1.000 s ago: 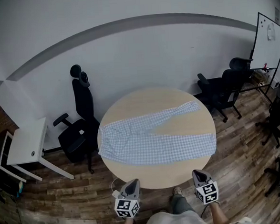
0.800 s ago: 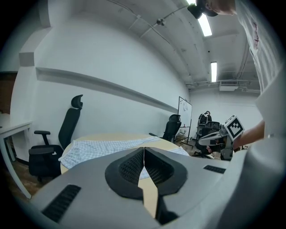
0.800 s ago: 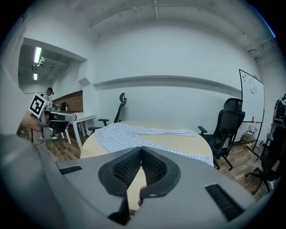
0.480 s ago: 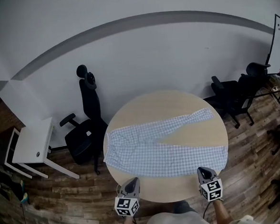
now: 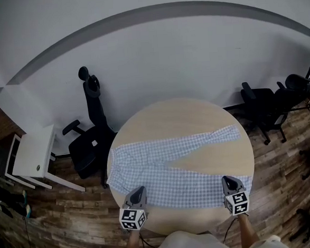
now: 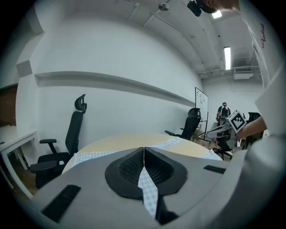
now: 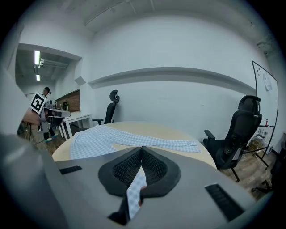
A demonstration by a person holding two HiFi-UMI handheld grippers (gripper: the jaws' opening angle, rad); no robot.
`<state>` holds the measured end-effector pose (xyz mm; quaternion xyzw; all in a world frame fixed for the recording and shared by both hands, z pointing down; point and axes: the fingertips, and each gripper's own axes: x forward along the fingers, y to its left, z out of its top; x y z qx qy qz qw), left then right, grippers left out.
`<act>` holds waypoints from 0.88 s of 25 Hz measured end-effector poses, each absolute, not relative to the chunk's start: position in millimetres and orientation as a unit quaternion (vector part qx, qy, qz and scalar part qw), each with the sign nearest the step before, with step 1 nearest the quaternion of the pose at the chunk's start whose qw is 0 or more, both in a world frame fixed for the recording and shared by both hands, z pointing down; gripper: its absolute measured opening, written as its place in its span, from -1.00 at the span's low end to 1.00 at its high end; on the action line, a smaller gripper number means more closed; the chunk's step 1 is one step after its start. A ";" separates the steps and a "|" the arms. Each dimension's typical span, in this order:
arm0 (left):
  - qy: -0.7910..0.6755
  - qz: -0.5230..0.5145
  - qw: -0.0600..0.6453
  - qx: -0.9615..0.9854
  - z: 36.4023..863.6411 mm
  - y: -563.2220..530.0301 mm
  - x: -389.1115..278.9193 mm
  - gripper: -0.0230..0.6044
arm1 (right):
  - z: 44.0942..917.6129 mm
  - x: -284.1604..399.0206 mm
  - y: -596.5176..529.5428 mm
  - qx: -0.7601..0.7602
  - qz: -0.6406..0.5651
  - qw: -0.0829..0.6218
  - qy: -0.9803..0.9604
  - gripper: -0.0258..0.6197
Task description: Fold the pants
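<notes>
The pants (image 5: 173,164) are spread on the round bench (image 5: 181,113), long axis from 9 to 3 o'clock, their near edge lying at 12 o'clock from the left hand-held gripper (image 5: 139,190) and right hand-held gripper (image 5: 229,180), both closed, seemingly empty, equally near.

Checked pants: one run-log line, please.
checked pants: spread on round table | left tongs: shut on near edge | right tongs: shut on near cuff | fold: not yet made

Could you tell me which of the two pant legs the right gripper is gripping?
The near leg, along the table edge nearest the person; the right gripper is shut on it near the cuff. The far leg angles toward the wall, untouched.
</notes>
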<state>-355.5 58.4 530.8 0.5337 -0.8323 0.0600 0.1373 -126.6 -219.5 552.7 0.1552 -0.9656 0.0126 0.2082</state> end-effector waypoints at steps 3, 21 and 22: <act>-0.836 0.084 0.134 0.525 532.7 32.3 -380.7 -0.83 | 558.6 -140.1 -256.9 0.151 0.007 0.217 -0.965 -0.83; -0.795 0.141 0.204 0.554 617.3 -58.3 -544.2 -0.83 | 621.7 -246.6 -393.8 0.174 0.002 0.280 -0.944 -0.83; -0.792 0.143 0.207 0.556 622.6 -63.5 -552.7 -0.83 | 625.4 -252.8 -401.7 0.177 0.002 0.283 -0.943 -0.83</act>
